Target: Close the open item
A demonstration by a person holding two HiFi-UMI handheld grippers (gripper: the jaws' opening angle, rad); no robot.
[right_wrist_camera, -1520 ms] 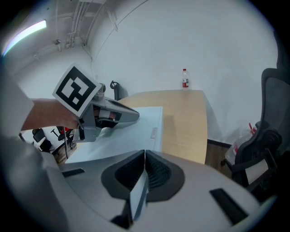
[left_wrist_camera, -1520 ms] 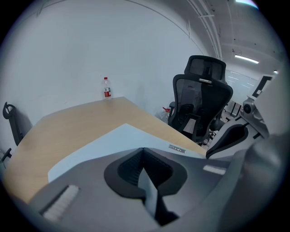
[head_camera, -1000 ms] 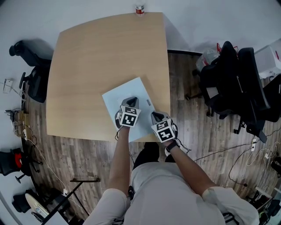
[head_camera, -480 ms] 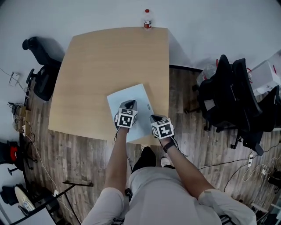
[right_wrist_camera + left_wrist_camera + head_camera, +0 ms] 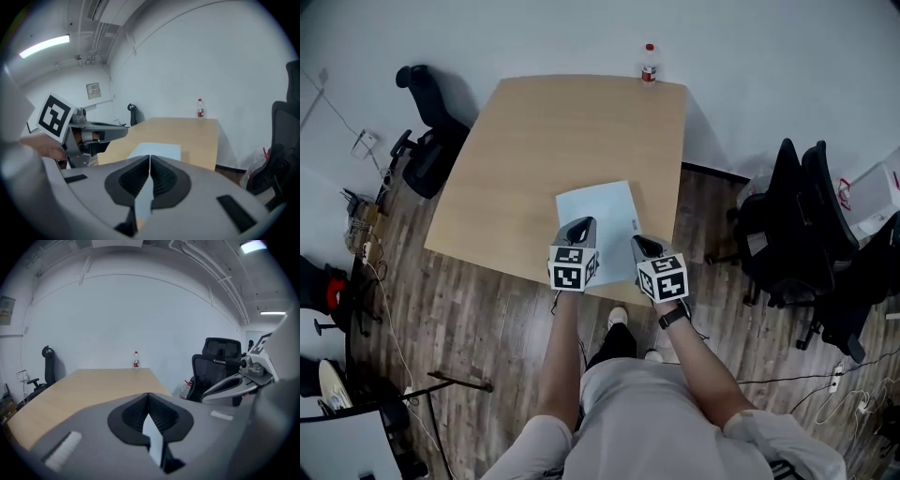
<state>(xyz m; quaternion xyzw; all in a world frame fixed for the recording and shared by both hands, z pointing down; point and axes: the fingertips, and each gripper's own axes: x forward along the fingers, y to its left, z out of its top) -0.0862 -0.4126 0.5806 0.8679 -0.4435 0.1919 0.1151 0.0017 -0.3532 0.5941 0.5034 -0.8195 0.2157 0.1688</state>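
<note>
The pale blue item (image 5: 602,217) lies flat on the wooden table (image 5: 546,131), at about 5 o'clock from the table's centre, with its near end at the table's near edge. From the head view it is a thin, smooth rectangle with square corners, a single level slab with no leaf or lid standing up from it. A small dark mark sits near its right edge. What kind of thing it is cannot be told.

The left gripper (image 5: 580,226) hangs over the item's near-left part, at 7 o'clock from its middle. In the left gripper view its ribbed black jaws are pressed together at the tip with nothing between them. The right gripper (image 5: 640,245) is at the item's near-right corner, at 5 o'clock. Its jaws are likewise clenched and empty, and the pale sheet shows just beyond them in the right gripper view. Whether either gripper touches the item cannot be told.

The tabletop is light, matte wood grain with rounded corners. A small clear bottle (image 5: 649,64) with a red label stands at its far edge, at 1 o'clock. Black office chairs (image 5: 802,225) stand on the dark plank floor at 3 o'clock, another chair (image 5: 433,122) at 10 o'clock.
</note>
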